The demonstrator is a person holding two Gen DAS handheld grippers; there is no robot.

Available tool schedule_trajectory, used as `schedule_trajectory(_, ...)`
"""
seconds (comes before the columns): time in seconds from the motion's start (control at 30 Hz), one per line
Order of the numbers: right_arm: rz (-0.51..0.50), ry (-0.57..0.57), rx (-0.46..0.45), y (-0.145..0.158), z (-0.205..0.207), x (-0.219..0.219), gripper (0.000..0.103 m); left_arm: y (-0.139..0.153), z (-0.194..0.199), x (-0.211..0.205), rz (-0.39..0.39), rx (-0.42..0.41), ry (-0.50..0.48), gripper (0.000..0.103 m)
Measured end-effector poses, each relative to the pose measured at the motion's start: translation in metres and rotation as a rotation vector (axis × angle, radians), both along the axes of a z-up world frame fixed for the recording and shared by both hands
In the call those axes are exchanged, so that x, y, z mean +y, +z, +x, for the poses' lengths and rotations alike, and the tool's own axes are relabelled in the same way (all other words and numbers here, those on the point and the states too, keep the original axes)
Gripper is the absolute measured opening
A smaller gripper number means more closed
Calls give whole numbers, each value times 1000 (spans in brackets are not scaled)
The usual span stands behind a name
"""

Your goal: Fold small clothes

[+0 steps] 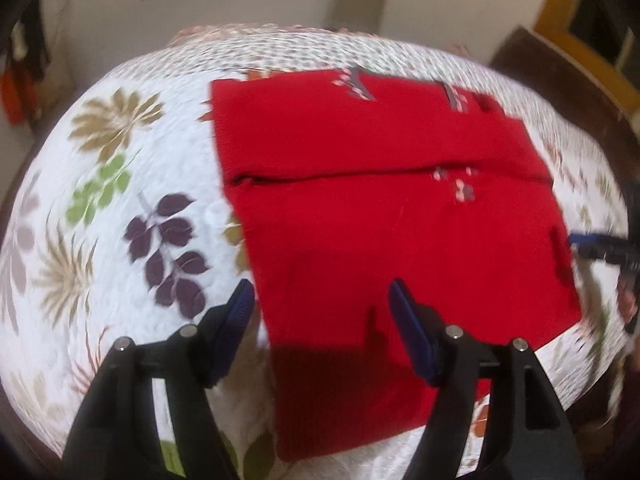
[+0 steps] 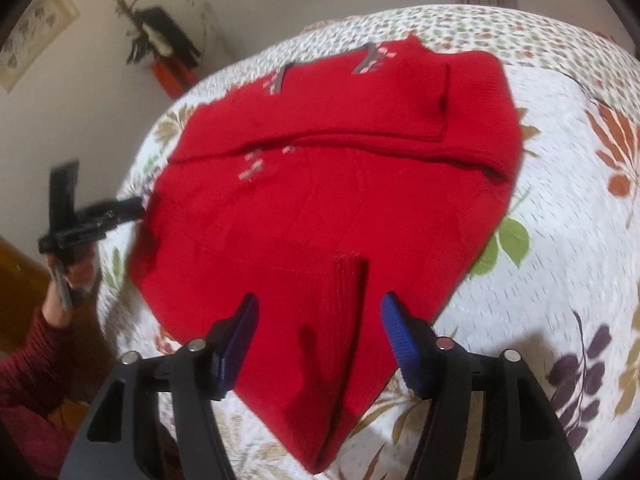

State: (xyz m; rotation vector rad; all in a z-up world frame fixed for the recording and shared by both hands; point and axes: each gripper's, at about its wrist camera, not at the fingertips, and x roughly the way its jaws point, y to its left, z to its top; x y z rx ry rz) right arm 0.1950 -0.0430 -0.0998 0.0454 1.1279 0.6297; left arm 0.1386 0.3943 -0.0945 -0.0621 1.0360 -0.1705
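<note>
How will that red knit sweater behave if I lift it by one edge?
The red sweater will likely drape limply; its folds lie soft. The stacked layers would probably slide apart. The ribbed knit should give the right gripper decent grip.

The left wrist camera sits low over the near edge of the bed's white leaf-printed quilt (image 1: 120,208), facing the far wall, close above the folded red knitted sweater (image 1: 380,200). The right wrist camera looks from the opposite side across the same sweater (image 2: 320,184), catching the left hand-held gripper (image 2: 138,206).
</note>
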Motion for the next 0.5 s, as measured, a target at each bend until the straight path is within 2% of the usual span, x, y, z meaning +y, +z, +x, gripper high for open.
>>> schedule_trajectory(0.1,-64,31,0,-9,2,9,69,-9,9,-8,40,19,-39,73)
schedule_trajectory(0.2,-123,63,-28,-15,1,19,69,-20,15,-8,51,48,-32,73)
schedule_trajectory(0.27,-159,83,-59,-16,-3,24,62,-25,14,-7,58,51,-31,73)
schedule_trajectory(0.33,-181,105,-85,-16,-8,27,46,-27,11,-11,92,40,-41,65)
schedule_trajectory(0.37,-195,117,-100,-16,-11,29,42,-28,8,-14,106,36,-51,58)
schedule_trajectory(0.4,-206,125,-107,-17,-12,30,34,-28,7,-15,99,38,-60,51)
schedule_trajectory(0.43,-216,130,-111,-18,-13,30,28,-28,5,-14,88,40,-62,49)
schedule_trajectory(0.5,-216,128,-114,-17,-15,28,26,-28,3,-11,70,42,-57,37)
